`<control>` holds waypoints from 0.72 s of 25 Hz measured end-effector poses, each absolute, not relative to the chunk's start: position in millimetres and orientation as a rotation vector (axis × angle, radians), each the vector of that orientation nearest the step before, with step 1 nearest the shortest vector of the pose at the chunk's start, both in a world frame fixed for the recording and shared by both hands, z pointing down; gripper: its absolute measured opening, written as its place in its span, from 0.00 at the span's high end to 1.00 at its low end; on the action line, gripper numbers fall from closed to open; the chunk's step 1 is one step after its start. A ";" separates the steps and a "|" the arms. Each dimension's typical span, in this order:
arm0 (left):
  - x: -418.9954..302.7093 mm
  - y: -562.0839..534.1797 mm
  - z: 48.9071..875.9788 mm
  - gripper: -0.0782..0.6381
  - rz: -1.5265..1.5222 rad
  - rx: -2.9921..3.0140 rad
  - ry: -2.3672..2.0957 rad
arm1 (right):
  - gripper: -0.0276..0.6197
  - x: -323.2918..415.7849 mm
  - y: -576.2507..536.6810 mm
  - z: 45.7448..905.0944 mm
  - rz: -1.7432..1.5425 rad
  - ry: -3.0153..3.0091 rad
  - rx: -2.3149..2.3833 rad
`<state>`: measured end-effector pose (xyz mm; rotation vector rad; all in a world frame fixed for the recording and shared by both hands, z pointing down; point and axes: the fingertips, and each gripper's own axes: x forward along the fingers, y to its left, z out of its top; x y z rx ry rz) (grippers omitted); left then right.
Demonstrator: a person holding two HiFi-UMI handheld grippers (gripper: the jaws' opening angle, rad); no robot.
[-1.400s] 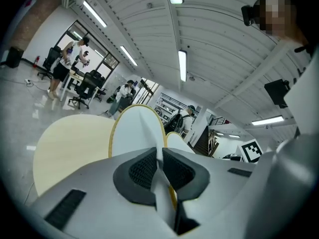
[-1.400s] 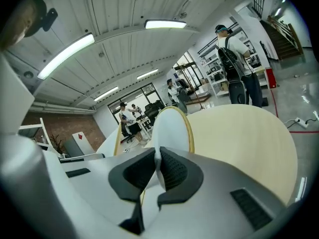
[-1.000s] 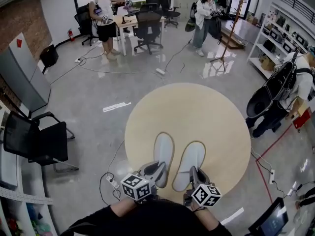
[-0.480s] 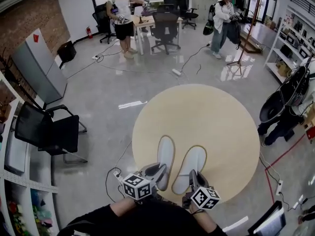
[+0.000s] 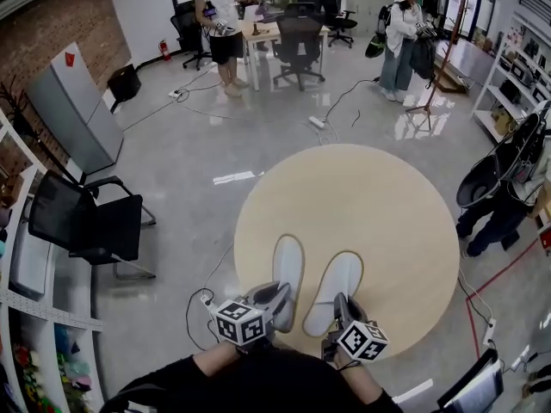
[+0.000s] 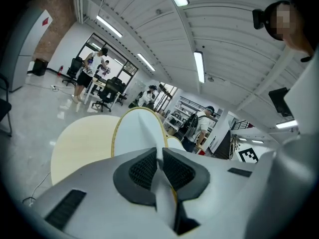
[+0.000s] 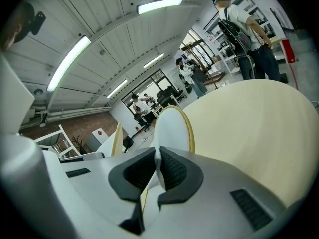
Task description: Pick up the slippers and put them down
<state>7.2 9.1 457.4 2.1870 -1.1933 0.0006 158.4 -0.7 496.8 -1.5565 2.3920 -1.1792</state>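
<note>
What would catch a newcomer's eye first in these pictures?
Two white slippers, the left slipper and the right slipper, are side by side over the near part of the round beige table. Each near end is pinched in a shut hand-held gripper: the left hand-held gripper and the right hand-held gripper.

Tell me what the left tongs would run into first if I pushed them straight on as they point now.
The left tongs are shut on the left slipper, so it leads. Pointing slightly down, they would probably drive it into the bare round table next; depth is unclear.
</note>
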 end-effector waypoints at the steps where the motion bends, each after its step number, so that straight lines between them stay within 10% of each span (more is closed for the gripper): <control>1: 7.5 4.7 460.4 0.84 0.006 2.192 -1.179 | 0.91 158.8 -4.5 498.6 -1.175 2.382 -1.571; 18: -92.6 -120.3 511.4 0.84 0.084 2.158 -0.962 | 0.91 71.3 -99.5 540.7 -1.285 2.166 -1.848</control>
